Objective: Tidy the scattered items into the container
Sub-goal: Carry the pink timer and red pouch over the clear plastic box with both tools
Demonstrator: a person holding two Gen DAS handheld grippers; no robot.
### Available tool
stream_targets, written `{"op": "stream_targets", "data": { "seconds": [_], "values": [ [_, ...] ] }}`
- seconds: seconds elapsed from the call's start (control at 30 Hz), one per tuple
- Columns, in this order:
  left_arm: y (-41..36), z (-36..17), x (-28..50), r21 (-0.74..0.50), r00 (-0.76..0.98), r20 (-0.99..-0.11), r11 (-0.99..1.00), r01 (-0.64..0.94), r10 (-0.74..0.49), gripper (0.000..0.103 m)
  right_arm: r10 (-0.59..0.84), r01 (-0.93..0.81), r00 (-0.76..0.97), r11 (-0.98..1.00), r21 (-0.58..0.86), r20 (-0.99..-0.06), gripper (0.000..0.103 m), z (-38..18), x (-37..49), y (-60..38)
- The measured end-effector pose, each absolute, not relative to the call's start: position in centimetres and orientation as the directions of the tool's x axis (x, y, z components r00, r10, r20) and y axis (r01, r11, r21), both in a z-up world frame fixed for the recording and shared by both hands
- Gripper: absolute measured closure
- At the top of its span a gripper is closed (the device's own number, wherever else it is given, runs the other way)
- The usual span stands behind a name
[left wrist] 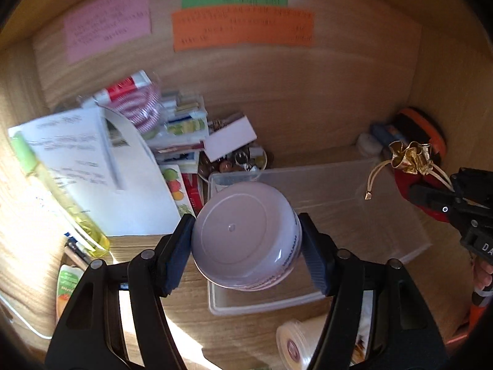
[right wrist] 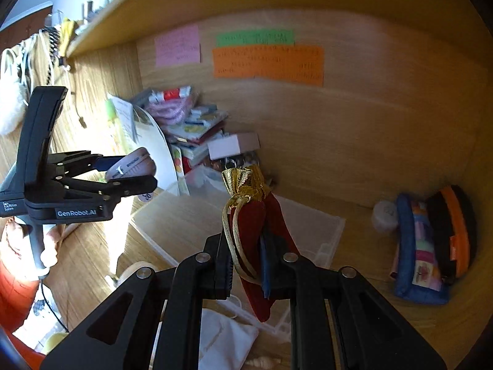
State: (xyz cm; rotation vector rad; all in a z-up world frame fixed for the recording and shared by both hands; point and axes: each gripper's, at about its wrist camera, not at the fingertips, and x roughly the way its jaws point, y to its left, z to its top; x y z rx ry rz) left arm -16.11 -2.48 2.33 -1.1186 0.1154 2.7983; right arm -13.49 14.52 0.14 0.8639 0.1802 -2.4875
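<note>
The clear container (left wrist: 323,182) sits empty on the worktop (left wrist: 354,114), and I place everything against it. My biggest worry is the lilac jar (left wrist: 246,234) in my left gripper (left wrist: 246,246): it hangs tilted above the container's near left corner, pinched only at its curved sides, so I judge it could twist out, strike the rim and roll off among the clutter left of the container. The red drawstring pouch (right wrist: 258,234) is the lesser risk; its loose cord could catch on my right gripper (right wrist: 246,265) at release above the container's near edge.

My left jaws stand about halfway apart, clamped on the jar. My right jaws are pressed together on the pouch's cloth.
</note>
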Motion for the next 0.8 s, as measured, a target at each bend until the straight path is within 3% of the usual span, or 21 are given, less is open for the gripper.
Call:
{"op": "stream_targets", "data": {
  "seconds": [0.33,0.8],
  "values": [
    [-0.8,-1.7,-20.5,0.067,-0.645,-0.76,-0.978,-0.199,0.079,0.037,-0.387,0.497,-0.581,-0.865,0.065,-0.716,0.091,-4.4,-18.0,13.8],
    [1.0,-4.5,-22.5,0.097,-0.575,-0.815,-0.96,-0.263,0.075,0.037,-0.305,0.547,-0.476,-0.837,-0.006,-0.825,0.09,-8.1,-21.0,12.0]
  ]
}}
